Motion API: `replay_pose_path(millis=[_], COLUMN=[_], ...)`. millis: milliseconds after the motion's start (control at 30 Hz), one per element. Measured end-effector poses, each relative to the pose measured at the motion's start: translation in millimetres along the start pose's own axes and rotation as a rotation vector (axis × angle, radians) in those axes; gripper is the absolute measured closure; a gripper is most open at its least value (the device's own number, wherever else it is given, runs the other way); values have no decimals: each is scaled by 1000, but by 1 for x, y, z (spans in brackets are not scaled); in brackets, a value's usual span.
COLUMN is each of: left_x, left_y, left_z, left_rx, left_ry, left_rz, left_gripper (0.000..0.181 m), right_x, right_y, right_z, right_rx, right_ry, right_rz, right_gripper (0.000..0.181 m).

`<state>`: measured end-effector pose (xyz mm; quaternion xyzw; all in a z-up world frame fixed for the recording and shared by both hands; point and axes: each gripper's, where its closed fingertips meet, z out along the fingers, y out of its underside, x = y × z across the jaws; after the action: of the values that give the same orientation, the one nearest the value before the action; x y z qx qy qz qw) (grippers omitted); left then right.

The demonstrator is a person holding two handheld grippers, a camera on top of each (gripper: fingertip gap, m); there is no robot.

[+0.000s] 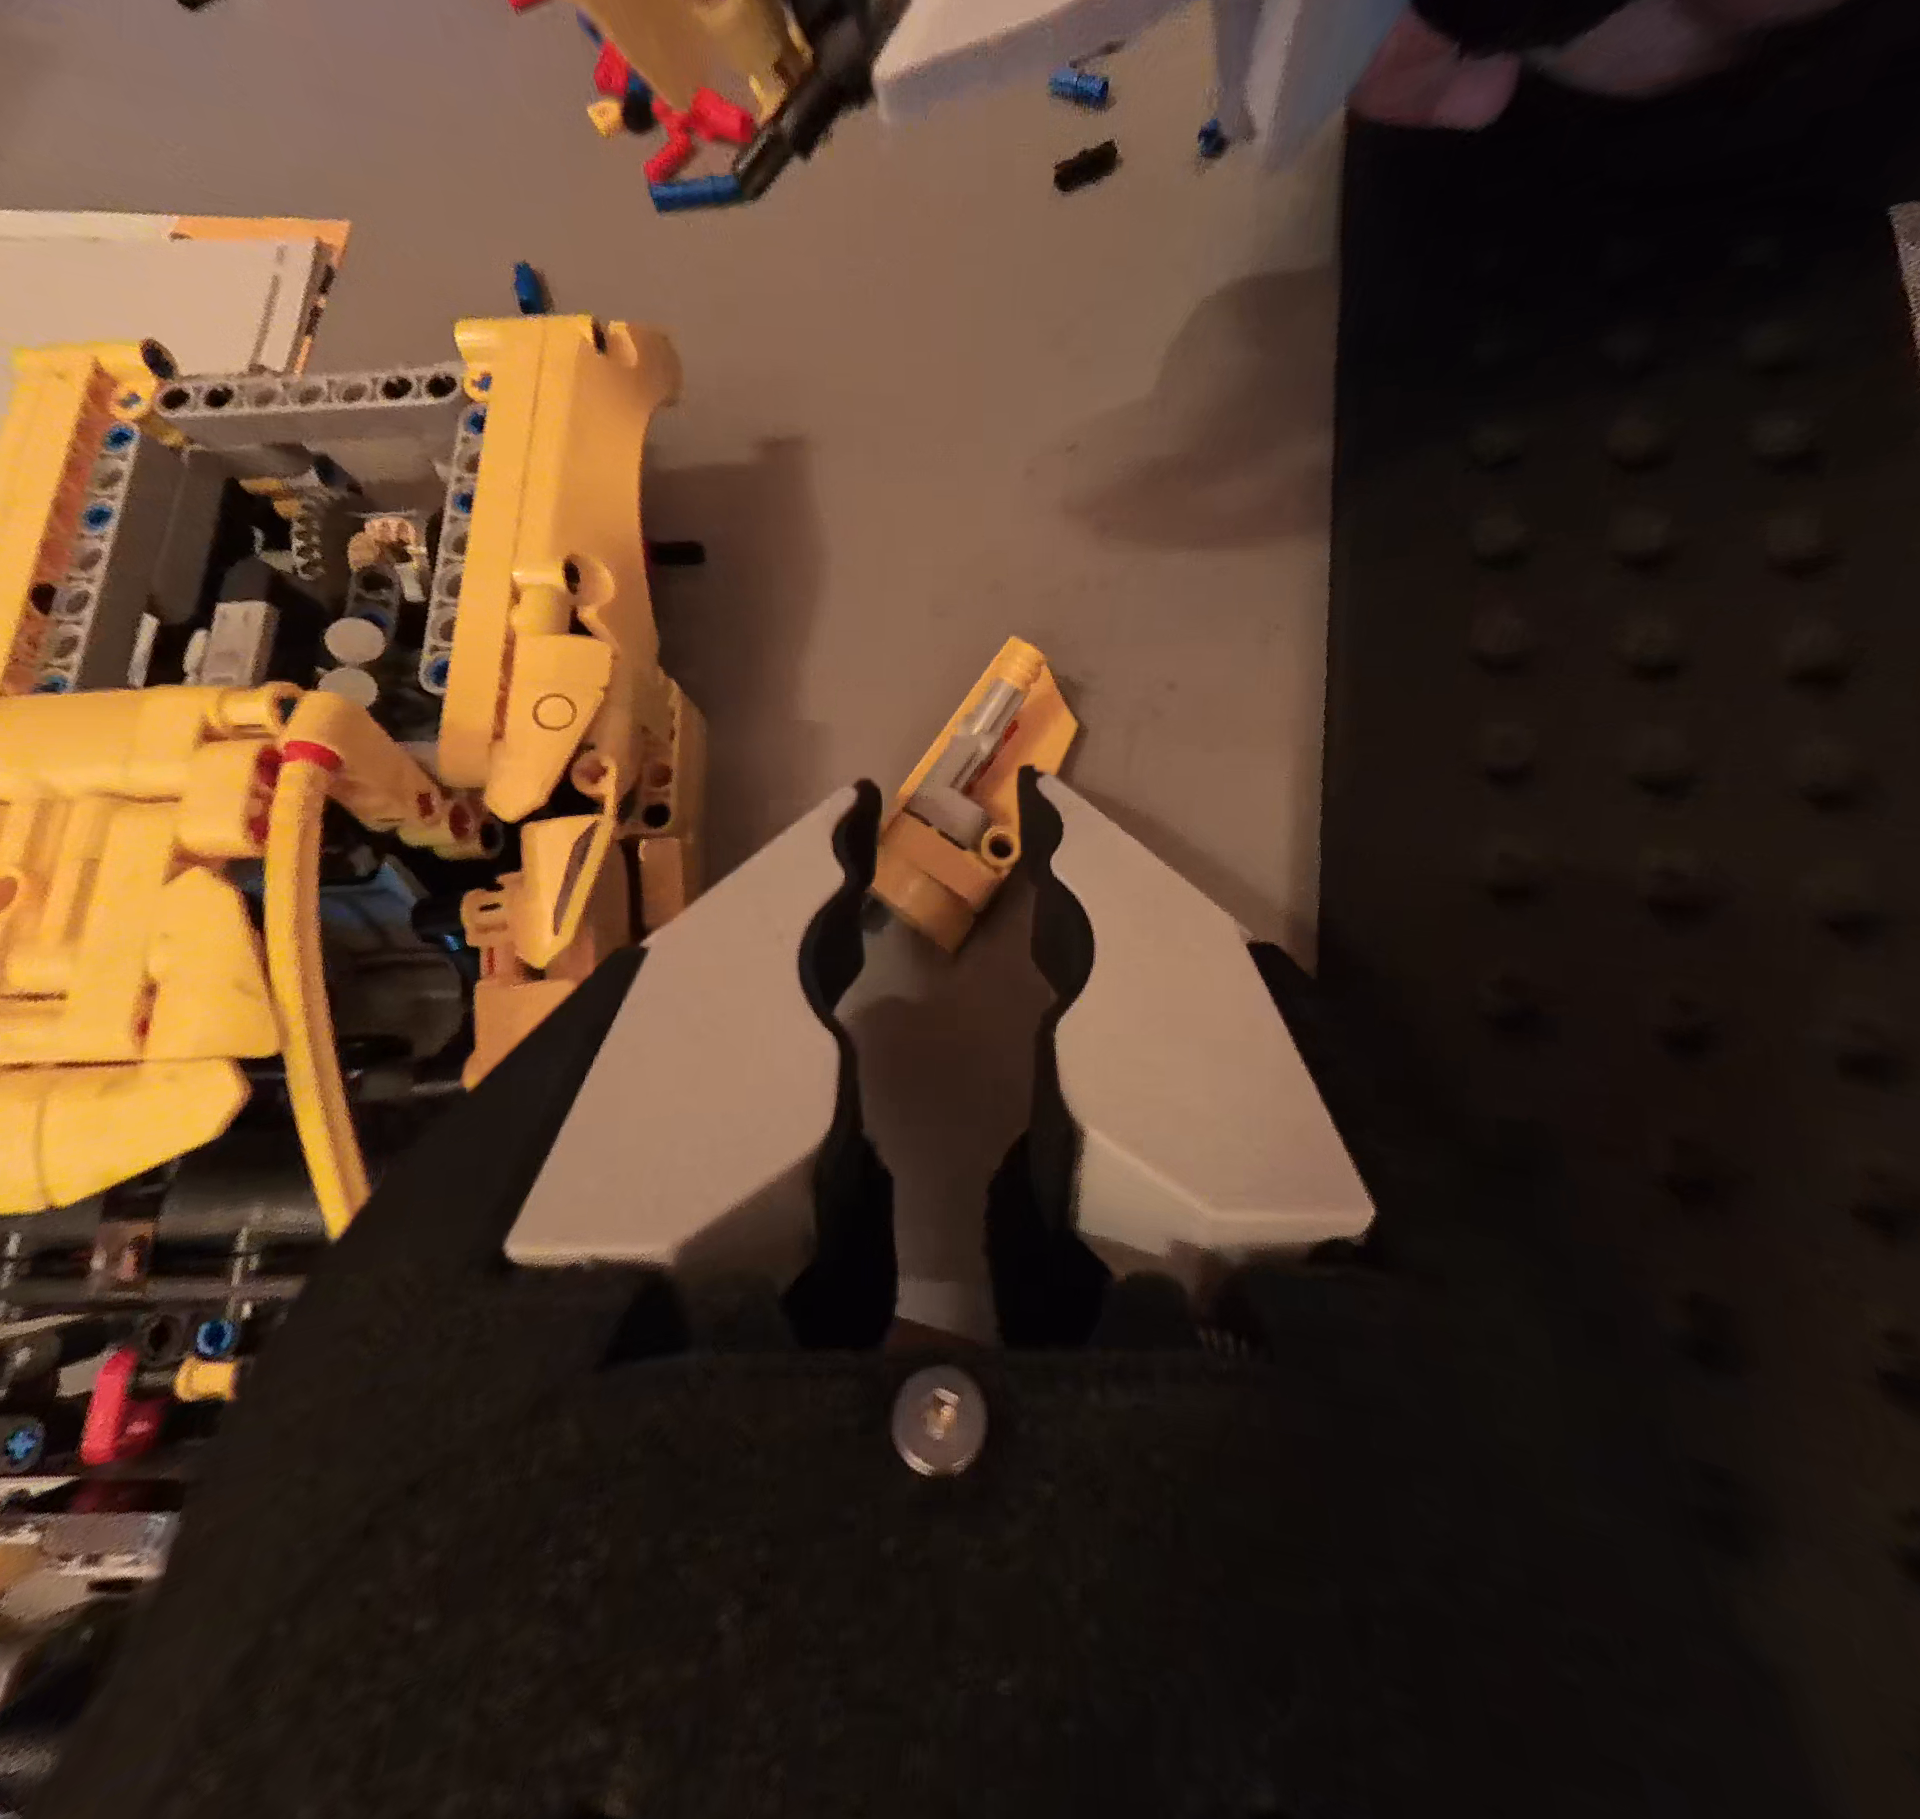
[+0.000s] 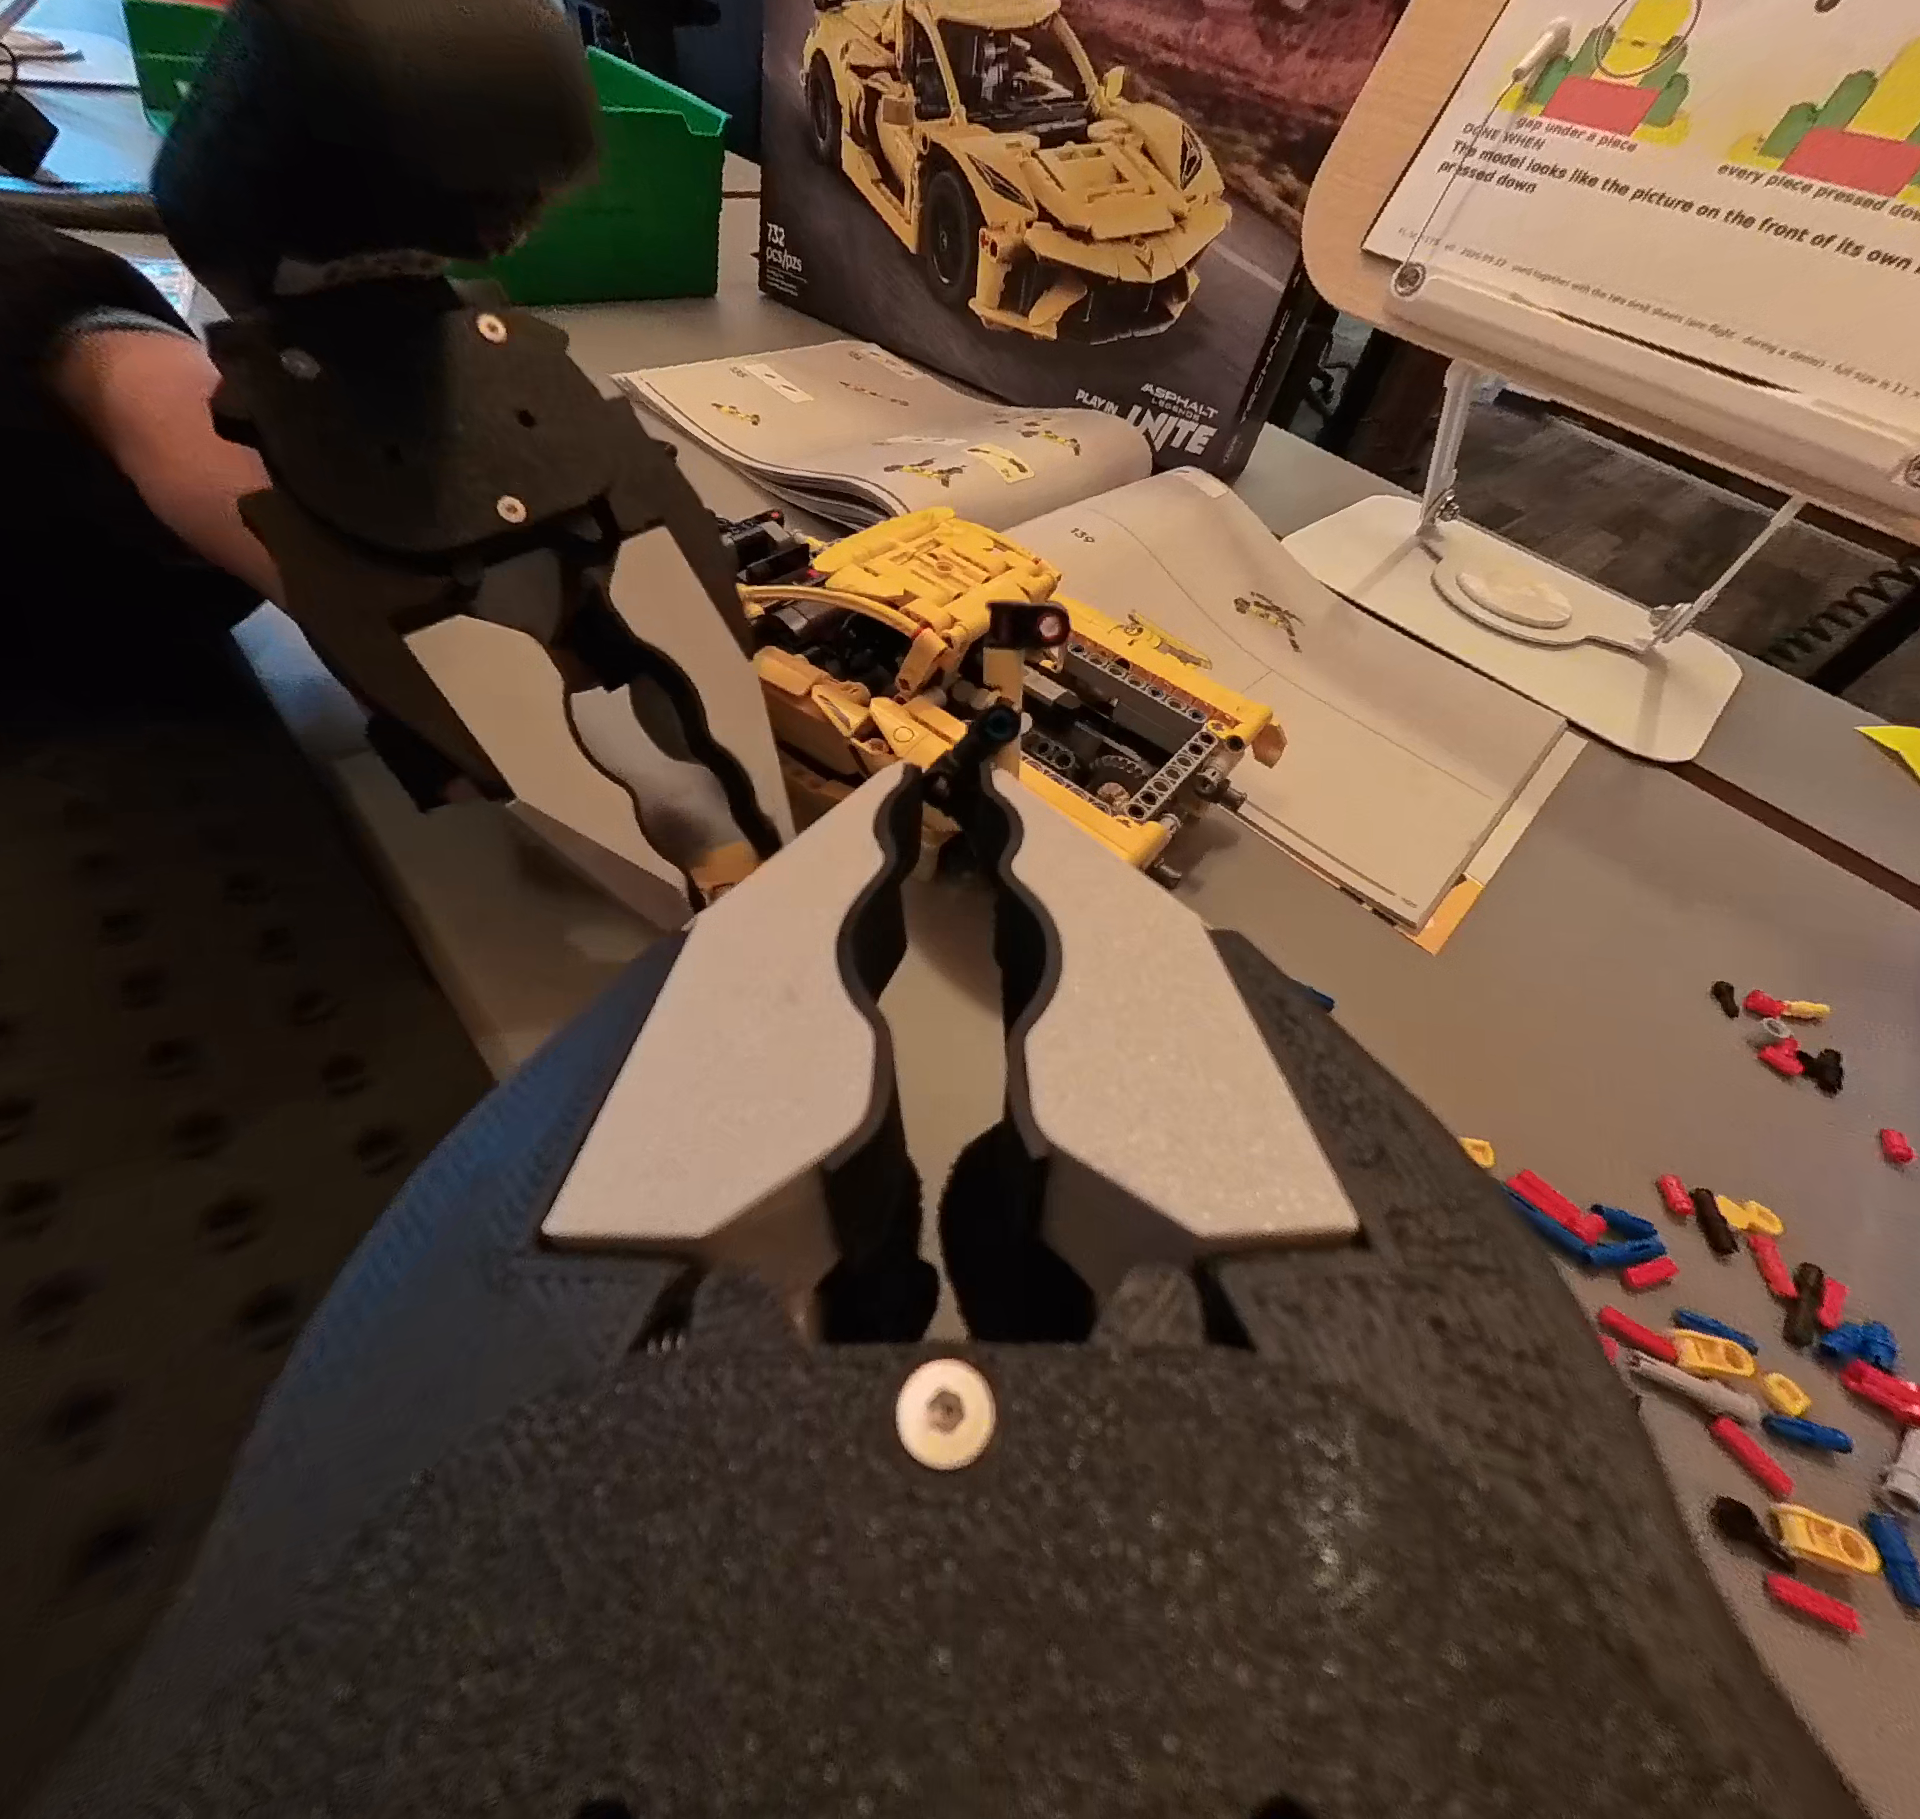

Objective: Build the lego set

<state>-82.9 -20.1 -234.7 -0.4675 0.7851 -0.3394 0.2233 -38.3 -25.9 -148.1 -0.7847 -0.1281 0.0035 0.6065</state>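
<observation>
Left wrist view first: left gripper [image 1: 940, 793] is pinching a small yellow sub-assembly [image 1: 971, 803] with a grey pin through it, low over the table [image 1: 935, 419] just right of the half-built yellow car [image 1: 343, 689], probably so it's steady for joining. Loose pins [image 1: 1081, 164] lie beyond the car. Right wrist view: right gripper [image 2: 951, 782] is pressed together on a thin black piece [image 2: 971, 746] with a blue tip, aimed toward the car [image 2: 997, 657], I'd guess ready to plug in. Instruction booklet [image 2: 1351, 730] sits under and behind the car, box [image 2: 1039, 159] further back for reference
</observation>
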Motion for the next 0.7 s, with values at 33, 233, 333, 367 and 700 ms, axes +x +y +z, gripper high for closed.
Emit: replay_pose_path(millis=[33,233,333,367,700], left_x=[0,2,3,4,1], left_y=[1,5,7,8,20], left_z=[0,-6,-9,-11,-43], left_rx=[-2,8,16,16,39], left_ry=[0,14,21,21,-65], left_rz=[-7,-52,-81,-83,-96], left_gripper=[156,163,164,165,174], right_x=[0,1,0,0,-28], right_y=[0,0,1,1,59], right_z=[0,0,1,1,26], right_rx=[3,3,0,-5,-347], right_ry=[-3,-1,-1,-1,-85], right_rz=[5,6,4,1,-185], right_gripper=[172,172,172,172,172])
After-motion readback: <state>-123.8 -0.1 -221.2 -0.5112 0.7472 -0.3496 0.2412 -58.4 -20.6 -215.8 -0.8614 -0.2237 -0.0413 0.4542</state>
